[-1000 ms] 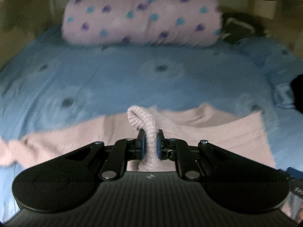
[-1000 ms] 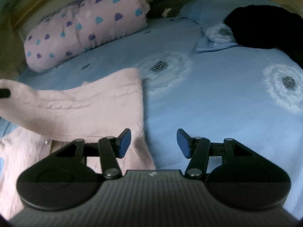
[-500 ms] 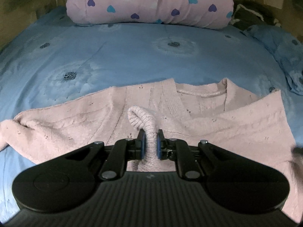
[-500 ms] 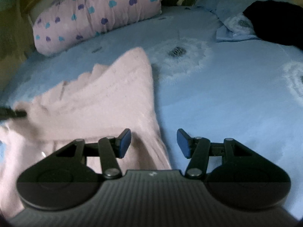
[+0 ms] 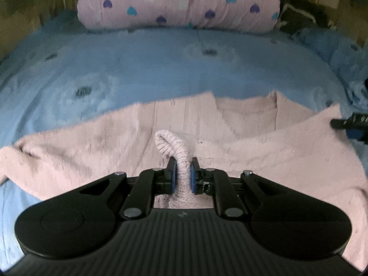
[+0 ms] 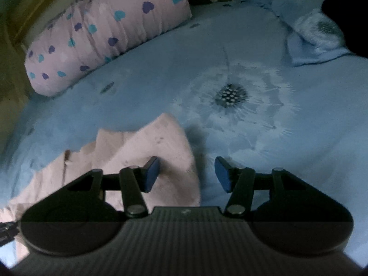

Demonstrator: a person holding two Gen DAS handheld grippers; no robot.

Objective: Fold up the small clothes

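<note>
A small pink knitted sweater [image 5: 264, 161] lies spread on the blue bedspread, neckline away from me. My left gripper [image 5: 183, 174] is shut on a ribbed pinch of its near edge, which loops up between the pads. In the right wrist view the sweater's right corner [image 6: 161, 151] lies under the left finger of my right gripper [image 6: 186, 174], which stands open with nothing between its pads. The right gripper's tip [image 5: 352, 124] also shows at the right edge of the left wrist view, beside the sweater's right side.
A pink pillow with blue and purple hearts [image 5: 179, 2] lies across the head of the bed [image 5: 161, 69]. A dark garment [image 6: 345, 18] and a crumpled blue pillow [image 6: 317, 34] sit at the far right. The blue bedspread with dandelion print [image 6: 232, 94] stretches to the right of the sweater.
The left gripper has sunk with the pinched edge, and the sweater now lies flatter on the bed. The right gripper has slid forward along the sweater's right side toward its far corner.
</note>
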